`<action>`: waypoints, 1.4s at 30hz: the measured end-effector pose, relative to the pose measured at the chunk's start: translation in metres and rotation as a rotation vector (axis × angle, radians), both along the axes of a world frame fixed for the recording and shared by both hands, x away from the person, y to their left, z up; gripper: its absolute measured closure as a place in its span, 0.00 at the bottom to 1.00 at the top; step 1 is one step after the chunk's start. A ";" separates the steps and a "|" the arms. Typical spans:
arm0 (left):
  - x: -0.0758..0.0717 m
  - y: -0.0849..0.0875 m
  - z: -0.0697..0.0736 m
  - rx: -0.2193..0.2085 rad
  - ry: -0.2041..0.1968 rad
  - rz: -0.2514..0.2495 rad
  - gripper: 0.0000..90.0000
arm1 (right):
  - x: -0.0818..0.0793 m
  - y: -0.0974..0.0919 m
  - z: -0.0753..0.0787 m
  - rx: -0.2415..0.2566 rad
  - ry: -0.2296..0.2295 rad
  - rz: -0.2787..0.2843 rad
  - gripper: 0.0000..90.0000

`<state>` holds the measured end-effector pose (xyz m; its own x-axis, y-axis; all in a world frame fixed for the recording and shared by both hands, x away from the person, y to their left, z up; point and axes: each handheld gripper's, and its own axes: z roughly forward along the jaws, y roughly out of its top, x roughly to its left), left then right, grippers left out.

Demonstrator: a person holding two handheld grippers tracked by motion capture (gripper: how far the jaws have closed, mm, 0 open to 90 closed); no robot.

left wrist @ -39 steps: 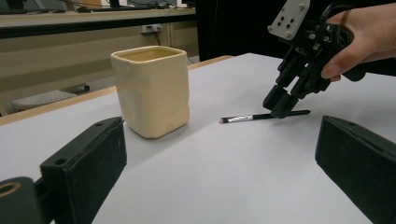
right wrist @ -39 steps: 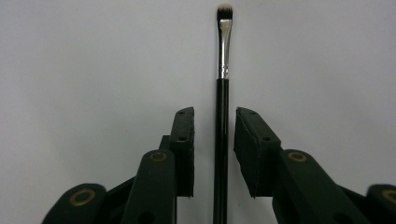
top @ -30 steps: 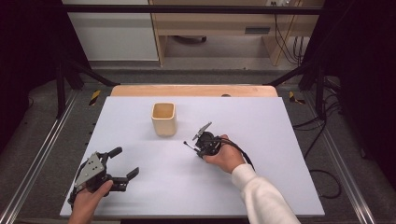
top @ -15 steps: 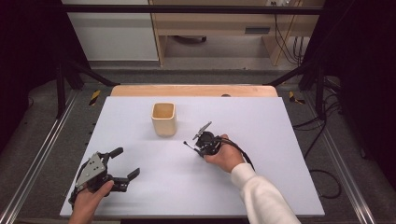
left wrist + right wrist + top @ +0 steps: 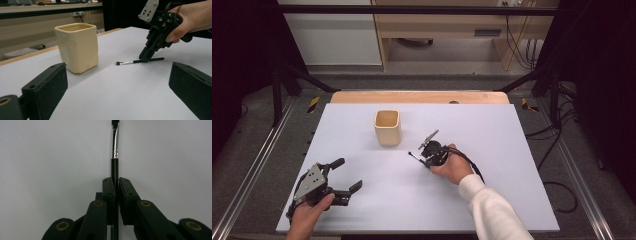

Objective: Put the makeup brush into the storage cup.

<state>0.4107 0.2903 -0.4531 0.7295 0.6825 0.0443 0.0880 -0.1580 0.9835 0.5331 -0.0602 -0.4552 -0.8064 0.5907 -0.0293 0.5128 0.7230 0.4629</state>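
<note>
makeup brush [image 5: 136, 61] lies flat on the pale worktop [image 5: 492, 130], just in front and to the right of the cream square cup [image 5: 387, 127] as the high view shows it, near the cup but not touching it. its black handle runs into a silver ferrule, and the dark bristle tip points toward the cup side. right tool [image 5: 421, 154] points down at the brush, and its jaws have just been closing with the handle between them; in the right gripper view the two black pads [image 5: 110, 192] stand pressed on either side of the thin black handle, so the tool grips the brush part way along the handle. the brush rests on the worktop; from the left gripper view its whole length lies along the surface, with the right tool standing over its rear half and the hand [image 5: 451, 167] wrapped round the tool body. a white sleeve [image 5: 492, 210] covers the forearm behind it, and a black cable trails from the tool.

left tool [image 5: 346, 175] sits well apart from the cup, toward the near left corner of the worktop, held low by the person's left hand [image 5: 307, 217]. its jaws stand wide apart with nothing between them, open toward the cup and the brush. the cup stands upright, its mouth open to the top; whether anything is inside it cannot be told.
</note>
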 end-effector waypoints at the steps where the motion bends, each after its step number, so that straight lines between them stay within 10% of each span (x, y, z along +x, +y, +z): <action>1: 0.000 0.000 0.000 -0.001 0.000 0.000 0.02 | 0.000 0.000 0.000 0.003 0.000 0.003 0.93; 10: 0.000 0.000 0.000 0.001 -0.001 0.003 0.02 | -0.008 -0.005 0.013 0.063 -0.033 0.011 0.93; 22: -0.002 -0.004 0.002 -0.015 0.000 0.001 0.02 | -0.044 -0.034 0.035 0.273 -0.156 -0.029 0.93; 42: -0.013 -0.004 0.007 -0.041 0.001 0.039 0.03 | -0.071 -0.065 0.022 0.552 -0.358 -0.112 0.93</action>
<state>0.3974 0.2859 -0.4458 0.7027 0.7113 0.0152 0.0940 -0.1140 0.9890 0.4622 -0.1249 -0.4337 -0.7362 0.6751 0.0467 0.3163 0.2823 0.9057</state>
